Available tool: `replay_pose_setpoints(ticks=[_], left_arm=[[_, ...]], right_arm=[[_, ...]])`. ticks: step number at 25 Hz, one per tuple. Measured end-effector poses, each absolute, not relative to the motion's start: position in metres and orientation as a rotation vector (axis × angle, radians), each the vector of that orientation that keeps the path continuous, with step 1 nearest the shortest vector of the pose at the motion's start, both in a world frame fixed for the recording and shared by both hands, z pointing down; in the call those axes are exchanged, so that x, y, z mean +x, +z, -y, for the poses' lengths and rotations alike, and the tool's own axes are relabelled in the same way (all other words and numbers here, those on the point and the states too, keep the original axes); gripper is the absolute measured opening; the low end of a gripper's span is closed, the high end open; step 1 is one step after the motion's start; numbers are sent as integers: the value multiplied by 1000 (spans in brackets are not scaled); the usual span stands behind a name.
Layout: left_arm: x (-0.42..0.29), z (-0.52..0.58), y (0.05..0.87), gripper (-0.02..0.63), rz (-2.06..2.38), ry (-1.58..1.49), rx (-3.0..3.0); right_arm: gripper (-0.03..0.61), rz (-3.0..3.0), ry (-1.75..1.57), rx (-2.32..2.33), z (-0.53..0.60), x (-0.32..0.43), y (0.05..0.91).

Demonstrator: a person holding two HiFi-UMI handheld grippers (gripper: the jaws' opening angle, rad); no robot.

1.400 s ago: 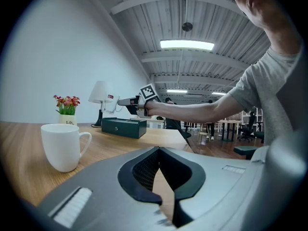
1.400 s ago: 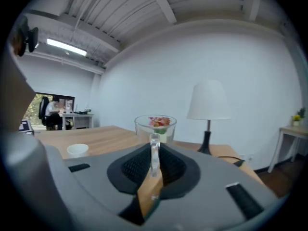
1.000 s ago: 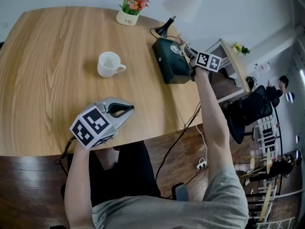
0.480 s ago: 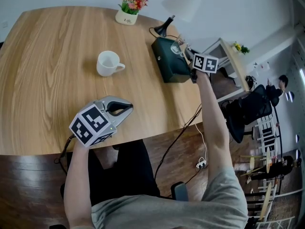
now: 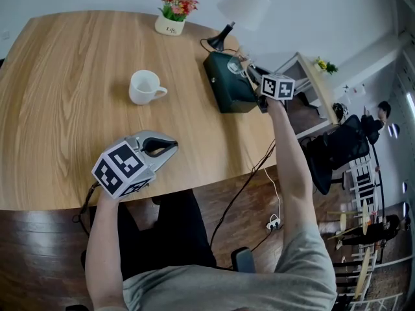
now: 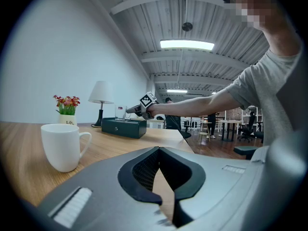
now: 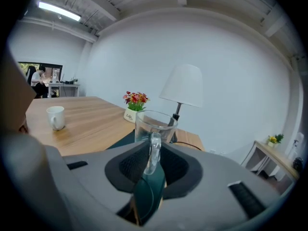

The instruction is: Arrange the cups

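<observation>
Glass cup (image 7: 155, 124) on green box (image 5: 227, 89), upper right, handle between right claw's (image 7: 153, 150) just-opening jaws, release likely; mug (image 5: 143, 87) mid-desk (image 5: 71, 57); left claw (image 6: 161, 177) closed, empty.

A clear glass mug (image 7: 155, 128) stands upright, its handle between the jaws of the right hand-held gripper (image 7: 153, 150), which have just been opening. A white mug (image 6: 61, 146) stands upright on the tabletop (image 6: 19, 177), ahead-left of the left hand-held gripper (image 6: 159, 150).

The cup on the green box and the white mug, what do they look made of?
Cup: likely clear glass; the box shows through it. Mug: probably glazed ceramic, opaque white, smooth with a soft sheen; plastic is possible.
</observation>
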State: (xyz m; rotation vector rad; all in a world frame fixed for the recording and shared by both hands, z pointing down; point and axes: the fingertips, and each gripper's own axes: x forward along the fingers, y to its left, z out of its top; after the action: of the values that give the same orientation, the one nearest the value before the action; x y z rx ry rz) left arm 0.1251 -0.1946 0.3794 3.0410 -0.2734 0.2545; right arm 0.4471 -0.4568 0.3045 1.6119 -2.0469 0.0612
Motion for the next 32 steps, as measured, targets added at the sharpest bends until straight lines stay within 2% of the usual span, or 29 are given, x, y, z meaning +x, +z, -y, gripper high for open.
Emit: replay_pose_setpoints(ticks=[2, 6, 11, 12, 13, 15, 18, 20, 25, 32], left_arm=[[125, 194, 379, 9, 274, 255, 3040], [124, 195, 378, 9, 275, 255, 3041], [126, 195, 378, 9, 276, 256, 3037], [126, 194, 377, 9, 274, 258, 3037], [125, 194, 377, 9, 274, 260, 3038], [125, 195, 376, 9, 281, 257, 3040], [128, 197, 375, 9, 284, 250, 3043], [129, 197, 376, 9, 279, 251, 3043], [128, 197, 379, 9, 276, 258, 3039], [128, 197, 379, 9, 279, 258, 3041]], right_arm=[[96, 2023, 47, 1620, 458, 450, 303], [202, 2035, 34, 1658, 456, 455, 293], [198, 2133, -36, 1749, 431, 442, 257], [189, 2208, -71, 1724, 419, 423, 246], [146, 2300, -101, 1653, 405, 394, 239], [146, 2466, -117, 1405, 374, 323, 245], [144, 2529, -46, 999, 325, 230, 304], [144, 2491, 12, 835, 303, 195, 353], [127, 2360, 77, 683, 295, 163, 430], [141, 2495, -121, 750, 340, 119, 373]])
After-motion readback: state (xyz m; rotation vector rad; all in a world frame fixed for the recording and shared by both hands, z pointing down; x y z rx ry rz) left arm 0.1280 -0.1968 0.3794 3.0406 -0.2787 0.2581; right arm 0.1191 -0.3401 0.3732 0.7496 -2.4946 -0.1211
